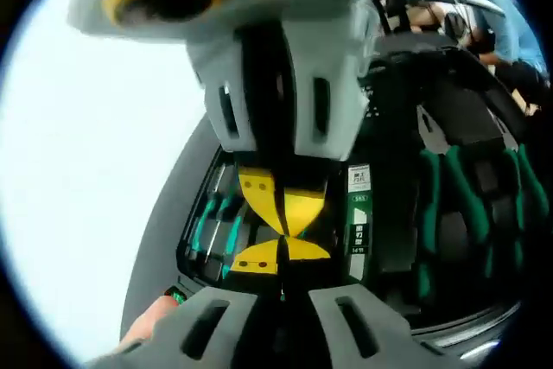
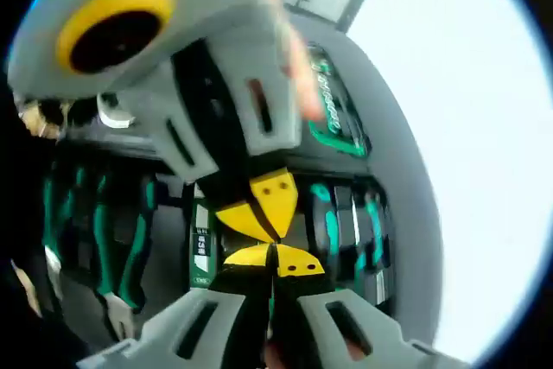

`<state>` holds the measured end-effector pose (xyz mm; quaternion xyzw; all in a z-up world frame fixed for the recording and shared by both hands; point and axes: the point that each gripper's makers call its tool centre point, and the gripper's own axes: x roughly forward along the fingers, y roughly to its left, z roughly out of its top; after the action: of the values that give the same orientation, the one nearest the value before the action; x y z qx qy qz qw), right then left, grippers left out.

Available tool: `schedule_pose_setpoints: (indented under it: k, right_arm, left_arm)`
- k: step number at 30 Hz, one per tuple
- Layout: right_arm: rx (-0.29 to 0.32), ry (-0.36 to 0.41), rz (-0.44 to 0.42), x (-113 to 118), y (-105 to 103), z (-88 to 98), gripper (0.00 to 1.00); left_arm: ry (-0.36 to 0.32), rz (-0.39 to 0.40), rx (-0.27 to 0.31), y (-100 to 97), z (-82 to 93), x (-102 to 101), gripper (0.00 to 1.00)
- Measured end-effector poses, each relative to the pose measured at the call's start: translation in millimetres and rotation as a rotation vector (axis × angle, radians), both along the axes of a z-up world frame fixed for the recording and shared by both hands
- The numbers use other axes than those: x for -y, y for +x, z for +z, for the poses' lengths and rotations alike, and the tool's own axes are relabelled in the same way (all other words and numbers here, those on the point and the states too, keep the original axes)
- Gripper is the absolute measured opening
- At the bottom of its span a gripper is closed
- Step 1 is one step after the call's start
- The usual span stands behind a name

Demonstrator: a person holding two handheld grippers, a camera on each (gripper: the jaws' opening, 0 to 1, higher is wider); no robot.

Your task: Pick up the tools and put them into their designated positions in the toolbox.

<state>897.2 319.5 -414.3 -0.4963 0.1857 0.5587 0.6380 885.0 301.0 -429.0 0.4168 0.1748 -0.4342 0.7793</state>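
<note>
Above toolbox, tip to tip: the two grippers face each other, yellow pads meeting nose to nose over the open case.

Left gripper (image 1: 281, 267): jaws closed together, pads pinched to a point; nothing visible between them.

Right gripper (image 2: 275, 264): jaws likewise drawn together; I cannot tell whether anything thin sits in the pinch.

Toolbox (image 1: 155, 239): lies directly beyond both tip pairs, grey rim curving past, dark tray inside.

Green-handled tools (image 1: 471, 205): seated in tray slots, long axes roughly side by side, off to one flank of the tips.

Key relation: both grippers sit equally close to the tray; judged, neither yet carries a tool.
</note>
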Motion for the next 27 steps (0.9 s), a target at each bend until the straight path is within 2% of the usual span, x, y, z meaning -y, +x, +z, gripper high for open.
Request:
schedule_pose_setpoints:
  k: [1,2,3,4,5,6,7,8,9,10,11,12,13,14,15,16,17,18,19,20,22,23,24,25,26,27]
  right_arm:
    - [0.010,0.002,-0.011,0.2,-22.8,-10.8,0.00]
    - [0.004,0.017,-0.026,3.3,-32.6,-12.1,0.00]
    - [-0.017,0.042,-0.047,-5.3,-2.3,-9.9,0.00]
    - [-0.039,0.054,-0.069,-5.5,3.7,-9.1,0.00]
    - [-0.074,0.053,-0.074,-1.8,2.6,-7.0,0.00]
    - [-0.051,0.071,-0.094,13.5,-8.1,11.0,0.00]
    - [-0.019,0.139,-0.120,18.5,-3.8,32.0,0.00]
    - [-0.051,0.212,-0.196,32.3,11.0,58.6,0.01]
    - [-0.058,0.256,-0.257,45.6,20.1,77.9,0.02]
    - [-0.087,0.295,-0.346,66.0,32.1,102.2,0.05]
    - [-0.098,0.340,-0.409,77.7,42.7,118.0,0.09]
    - [-0.120,0.392,-0.522,101.7,57.3,134.0,0.14]
    - [-0.109,0.445,-0.596,120.8,61.3,146.1,0.19]
    - [-0.112,0.505,-0.724,147.7,72.3,156.9,0.26]
    - [-0.033,0.561,-0.740,164.0,60.8,167.7,0.28]
    - [-0.015,0.587,-0.777,179.2,56.9,171.4,0.27]
    - [-0.014,0.616,-0.876,204.3,53.4,169.5,0.26]
    - [-0.022,0.624,-0.913,217.4,50.4,164.6,0.26]
    - [-0.038,0.616,-0.942,227.4,43.1,155.3,0.28]
    - [-0.079,0.588,-0.988,239.5,41.5,141.1,0.35]
    - [-0.118,0.537,-1.017,256.2,26.7,110.9,0.48]
    - [-0.140,0.488,-1.034,265.0,15.9,92.8,0.54]
    - [-0.130,0.470,-1.030,268.5,8.0,86.8,0.56]
    - [-0.097,0.465,-1.023,271.6,-0.1,84.7,0.53]
    - [-0.060,0.469,-1.018,273.5,-8.1,88.3,0.49]
    - [-0.050,0.532,-1.005,265.2,-25.3,101.5,0.45]
  left_arm:
    - [-0.005,0.004,0.010,-0.8,-2.6,0.4,0.00]
    - [-0.011,0.005,0.021,10.7,1.4,-4.9,0.00]
    - [-0.024,0.010,0.022,18.4,4.1,-8.1,0.00]
    - [-0.049,0.020,0.029,24.7,6.9,-9.9,0.00]
    - [-0.042,0.022,0.036,20.1,8.5,-10.3,0.00]
    - [-0.050,0.073,0.036,22.3,13.8,-22.9,0.00]
    - [-0.111,0.137,0.127,17.5,36.5,-32.0,0.00]
    - [-0.248,0.173,0.130,3.1,55.6,-40.6,0.00]
    - [-0.341,0.235,0.064,-4.7,59.7,-53.7,0.00]
    - [-0.377,0.285,0.091,-5.5,71.7,-73.3,0.00]
    - [-0.414,0.345,0.149,-15.5,87.4,-101.3,0.02]
    - [-0.425,0.386,0.230,-29.0,100.1,-116.6,0.07]
    - [-0.461,0.439,0.281,-48.5,111.7,-145.1,0.16]
    - [-0.508,0.496,0.233,-50.6,107.4,-170.0,0.21]
    - [-0.583,0.534,0.271,-58.9,117.0,-201.0,0.26]
    - [-0.643,0.557,0.284,-71.0,119.8,-218.4,0.32]
    - [-0.721,0.618,0.292,-88.2,118.5,-245.9,0.37]
    - [-0.754,0.656,0.305,-96.8,116.2,-262.5,0.39]
    - [-0.784,0.672,0.345,-111.4,115.2,-273.7,0.39]
    - [-0.815,0.719,0.391,-122.5,111.7,-294.6,0.39]
    - [-0.843,0.763,0.441,-138.8,102.4,-321.7,0.39]
    - [-0.861,0.762,0.449,-146.0,100.5,-327.3,0.39]
    - [-0.908,0.782,0.453,-156.1,98.1,-338.1,0.39]
    - [-0.921,0.788,0.455,-158.8,97.5,-342.1,0.39]
    - [-0.932,0.794,0.479,-160.6,100.7,-357.7,0.39]
    - [-0.946,0.890,0.485,-161.8,98.8,-378.5,0.39]
